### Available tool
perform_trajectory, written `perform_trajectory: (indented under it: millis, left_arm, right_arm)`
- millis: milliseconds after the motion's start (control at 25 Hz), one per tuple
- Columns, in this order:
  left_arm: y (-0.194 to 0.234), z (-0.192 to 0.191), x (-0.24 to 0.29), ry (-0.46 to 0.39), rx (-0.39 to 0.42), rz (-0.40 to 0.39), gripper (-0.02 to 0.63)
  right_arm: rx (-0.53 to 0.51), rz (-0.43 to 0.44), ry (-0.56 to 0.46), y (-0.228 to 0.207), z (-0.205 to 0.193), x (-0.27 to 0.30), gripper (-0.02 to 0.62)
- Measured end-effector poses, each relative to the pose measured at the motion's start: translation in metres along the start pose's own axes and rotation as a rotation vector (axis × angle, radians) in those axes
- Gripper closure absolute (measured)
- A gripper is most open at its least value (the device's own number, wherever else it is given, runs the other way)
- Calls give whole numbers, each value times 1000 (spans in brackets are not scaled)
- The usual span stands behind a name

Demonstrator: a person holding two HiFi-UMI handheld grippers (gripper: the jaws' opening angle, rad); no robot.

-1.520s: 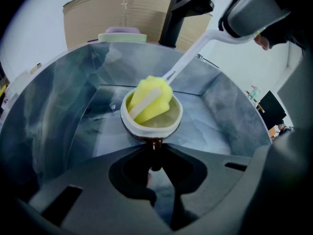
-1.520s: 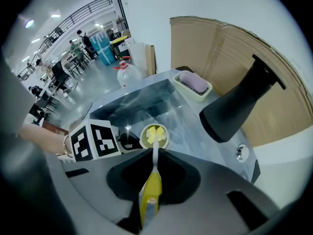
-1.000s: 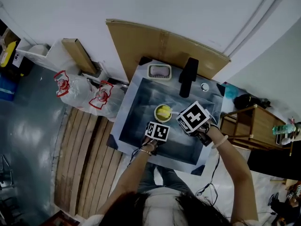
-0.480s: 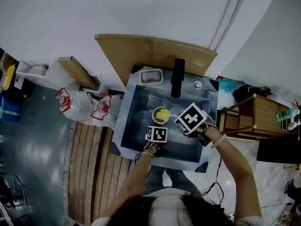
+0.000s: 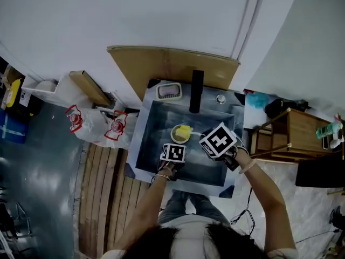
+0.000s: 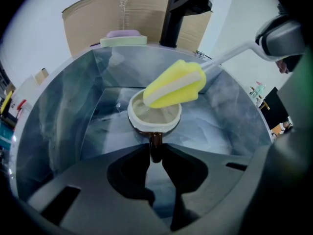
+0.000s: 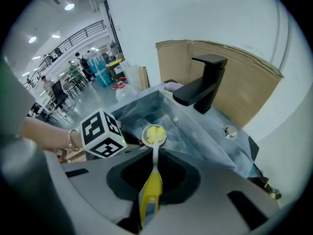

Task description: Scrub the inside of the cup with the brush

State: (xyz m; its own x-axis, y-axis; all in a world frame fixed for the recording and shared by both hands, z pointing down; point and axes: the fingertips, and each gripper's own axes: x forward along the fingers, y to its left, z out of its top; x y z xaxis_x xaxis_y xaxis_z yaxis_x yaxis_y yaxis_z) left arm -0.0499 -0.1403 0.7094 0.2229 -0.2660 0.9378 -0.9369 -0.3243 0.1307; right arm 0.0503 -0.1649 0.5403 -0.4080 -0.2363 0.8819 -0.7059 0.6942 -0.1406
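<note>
Holding the brush (image 7: pixel 151 185) works: your right gripper (image 7: pixel 154 154) is clamped narrow on its yellow grip, and the soft foam head (image 6: pixel 173 84) rests over the cup (image 6: pixel 154 119) in the sink (image 6: pixel 58 106). The left gripper (image 6: pixel 155 152) has just been opening, tips touching the thin handle (image 6: pixel 155 142). The cup is likely ceramic, wet and slippery, so pinch that handle firmly.

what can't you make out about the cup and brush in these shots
- Cup floor: left gripper view, partly covered by the brush head; whether it touches inside is unclear.
- Cup inside: right gripper view, tiny and behind the brush head.
- Head view: both too small for detail.
</note>
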Motion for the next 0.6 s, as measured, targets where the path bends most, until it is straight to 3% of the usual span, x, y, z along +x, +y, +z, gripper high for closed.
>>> perform_trajectory:
  millis: [320, 600]
  left_arm:
    - [2, -1, -23, -36, -14, 31, 528]
    - [16, -3, -45, -105, -73, 85, 549]
  right_arm:
    - [14, 3, -75, -2, -10, -12, 546]
    - [-55, -16, -127, -1, -22, -16, 546]
